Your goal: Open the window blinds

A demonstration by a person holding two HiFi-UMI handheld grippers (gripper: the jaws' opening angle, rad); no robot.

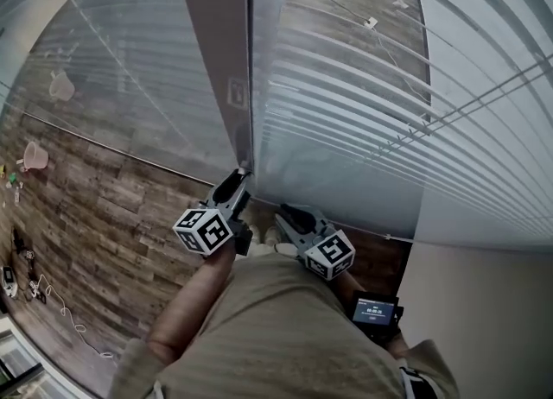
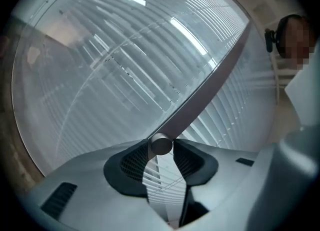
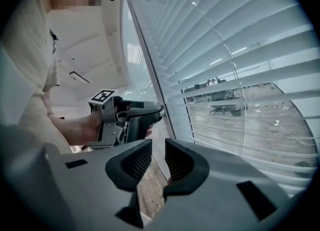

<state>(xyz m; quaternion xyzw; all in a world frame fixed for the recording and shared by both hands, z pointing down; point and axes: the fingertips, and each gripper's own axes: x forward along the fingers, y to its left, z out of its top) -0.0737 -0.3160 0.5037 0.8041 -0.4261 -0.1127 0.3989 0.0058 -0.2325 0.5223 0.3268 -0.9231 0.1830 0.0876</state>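
Pale horizontal blinds (image 1: 363,104) cover the window, and their slats (image 3: 240,40) stand partly tilted, with a wooden floor showing through. A thin grey wand (image 2: 200,97) hangs beside the window post. Its round lower end (image 2: 161,144) sits between the tips of my left gripper (image 2: 161,147), whose pads touch it on both sides. In the head view the left gripper (image 1: 242,173) points at the window where the two blind panels meet. My right gripper (image 1: 285,212) hangs just to its right and lower, apart from the blinds. Its jaws are open, and nothing lies between them in the right gripper view (image 3: 156,162).
A grey window post (image 1: 216,60) runs between the left blind panel (image 1: 130,60) and the right one. Thin lift cords (image 3: 235,100) cross the slats. A plain wall (image 1: 484,302) stands at the right. A small screen (image 1: 376,309) sits near the right hand.
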